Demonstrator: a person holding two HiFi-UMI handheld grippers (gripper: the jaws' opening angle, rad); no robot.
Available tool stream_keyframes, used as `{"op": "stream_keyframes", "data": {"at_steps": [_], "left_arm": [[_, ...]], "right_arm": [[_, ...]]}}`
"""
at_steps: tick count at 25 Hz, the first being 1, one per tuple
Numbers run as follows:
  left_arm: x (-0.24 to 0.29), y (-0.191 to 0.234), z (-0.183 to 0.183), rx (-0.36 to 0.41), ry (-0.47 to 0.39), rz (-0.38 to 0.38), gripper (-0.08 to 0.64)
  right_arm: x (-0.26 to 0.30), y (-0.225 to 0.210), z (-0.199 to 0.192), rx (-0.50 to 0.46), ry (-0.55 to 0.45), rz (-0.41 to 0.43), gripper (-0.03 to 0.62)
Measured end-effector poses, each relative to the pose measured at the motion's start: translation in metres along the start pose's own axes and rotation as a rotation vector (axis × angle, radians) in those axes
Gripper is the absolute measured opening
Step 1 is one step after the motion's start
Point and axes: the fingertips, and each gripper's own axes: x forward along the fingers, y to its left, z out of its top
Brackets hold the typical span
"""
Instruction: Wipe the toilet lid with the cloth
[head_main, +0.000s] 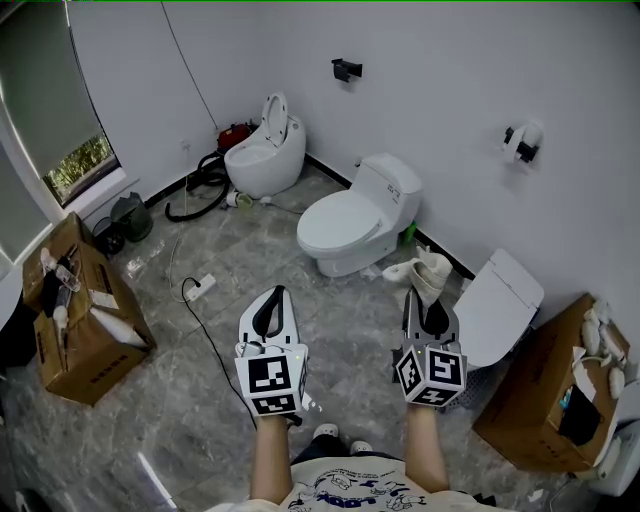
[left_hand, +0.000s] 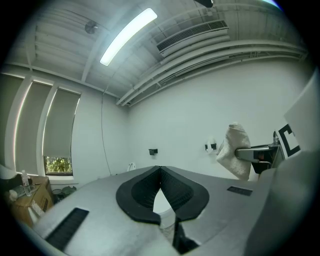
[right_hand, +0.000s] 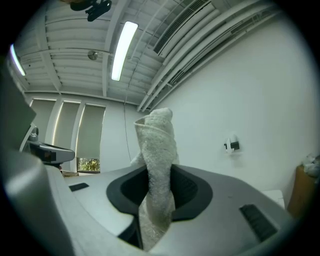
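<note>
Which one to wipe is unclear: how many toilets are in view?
3: closed toilet mid-floor, open toilet by the back wall, third toilet at right, lower part hidden.

White walls (head_main: 450, 80); grey marble floor (head_main: 190, 400); window (head_main: 80, 165) at left; cardboard boxes (head_main: 85, 350) along both sides.

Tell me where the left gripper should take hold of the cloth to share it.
Grip the cloth by its free upper end, coming from the left. It stands upright above the right gripper, which clamps its lower part. The left gripper, now shut, must open first.
</note>
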Motion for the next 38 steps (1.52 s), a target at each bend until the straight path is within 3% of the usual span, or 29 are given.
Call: {"op": "stream_keyframes", "data": {"at_steps": [12,22,32,38], "left_arm": [[0.027,0.036,-0.018,0.007,0.018,-0.020,0.003],[0.078,0.043,-0.037,-0.004,0.065,-0.015,0.003],[0.198,0.035,-0.043,0.003,0.077,0.021,0.003],[0.285,0.038,-0.031,0.007,0.083,0.058,0.003]], "right_arm": [[0.028,0.021,-0.018,-0.006,0.007,-0.032,0.099],[0.076,0.003,-0.034,-0.001,0.040,-0.047,0.100],[0.198,-0.037,-0.049,0.017,0.060,0.002,0.100],[0.292,-0.065,-0.038,0.024,0.056,0.032,0.100]]}}
